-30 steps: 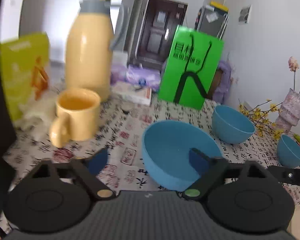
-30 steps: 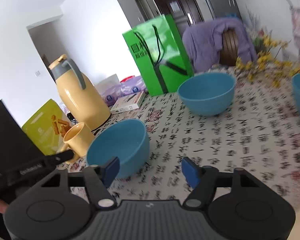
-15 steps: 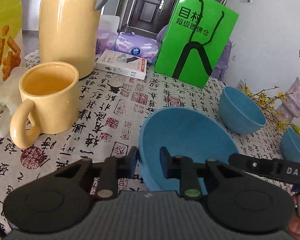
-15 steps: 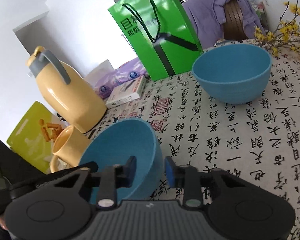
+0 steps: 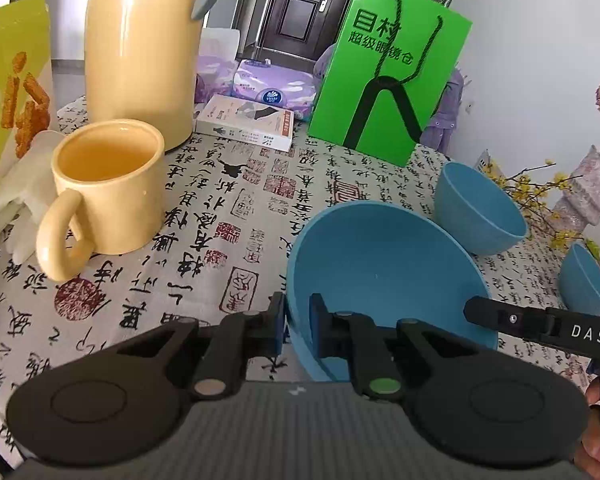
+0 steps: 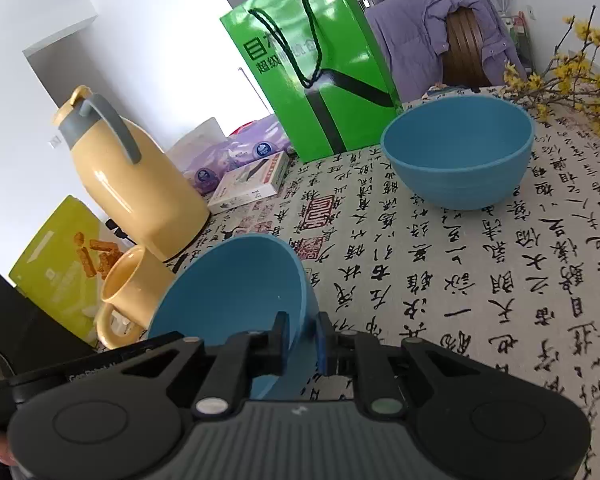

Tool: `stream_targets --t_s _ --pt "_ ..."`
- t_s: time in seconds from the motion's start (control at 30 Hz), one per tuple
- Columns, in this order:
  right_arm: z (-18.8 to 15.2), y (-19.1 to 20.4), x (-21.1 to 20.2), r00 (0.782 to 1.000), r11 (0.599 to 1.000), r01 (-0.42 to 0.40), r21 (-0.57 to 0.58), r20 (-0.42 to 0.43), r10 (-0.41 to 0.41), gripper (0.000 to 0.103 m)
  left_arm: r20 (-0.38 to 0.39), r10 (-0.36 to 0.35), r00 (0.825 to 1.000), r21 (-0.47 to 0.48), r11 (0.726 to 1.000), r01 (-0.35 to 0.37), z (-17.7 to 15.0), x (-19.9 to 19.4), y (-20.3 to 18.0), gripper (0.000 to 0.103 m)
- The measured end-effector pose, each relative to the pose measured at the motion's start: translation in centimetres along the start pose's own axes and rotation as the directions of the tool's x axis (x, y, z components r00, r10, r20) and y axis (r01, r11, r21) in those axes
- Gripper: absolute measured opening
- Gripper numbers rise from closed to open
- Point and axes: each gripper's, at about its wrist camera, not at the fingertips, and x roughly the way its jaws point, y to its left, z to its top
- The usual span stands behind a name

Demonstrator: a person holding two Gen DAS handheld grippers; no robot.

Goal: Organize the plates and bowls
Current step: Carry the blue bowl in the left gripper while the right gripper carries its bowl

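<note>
Both tools have just gone from wide open to pinching the same blue bowl [image 5: 384, 276]. The left tool [image 5: 298, 322] has one finger outside the rim and one inside, on the bowl's left edge; the right tool [image 6: 302, 334] straddles the rim on the opposite side, and both sets of jaws are closing the last little way onto the wall between them. A second ago the bowl sat flat ahead of open fingers; now it is tipped up toward the left tool, its far edge raised, though I cannot tell whether it has wholly left the worktop [image 5: 228, 200]. To my eye that means the grasp is made and the bowl is ready to be carried to a stack.

Ahead of the right tool, well apart from the held bowl, a second blue bowl [image 6: 458, 156] stands upright, the likely place to nest this one. A smaller blue bowl [image 5: 586, 276] sits off to the right of the left tool. Just left of the held bowl stands a yellow mug [image 5: 104, 188], with a tall yellow flask [image 5: 140, 48] behind it; these crowd that side. A green paper bag [image 5: 388, 72] and a flat box [image 5: 246, 122] stand farther ahead. The stretch between the two larger bowls looks bare.
</note>
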Motion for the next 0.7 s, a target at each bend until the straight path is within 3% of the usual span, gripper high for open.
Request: stream_targets --t_s 0.33,0.7 --pt "-3.4 1.5 -5.0 1.0 1.0 0.002 -0.016 0.01 -0.002 0.013 0.017 0.004 1.0 -0.001 1.0 -0.004 -3.4 -5.6 -0.9 0.013" --pt "-10.7 1.3 -11.3 1.0 1.0 0.012 0.029 0.006 -0.012 0.013 -0.008 -0.024 1.0 0.0 1.0 0.024 -10.1 -10.9 -1.8 0.013"
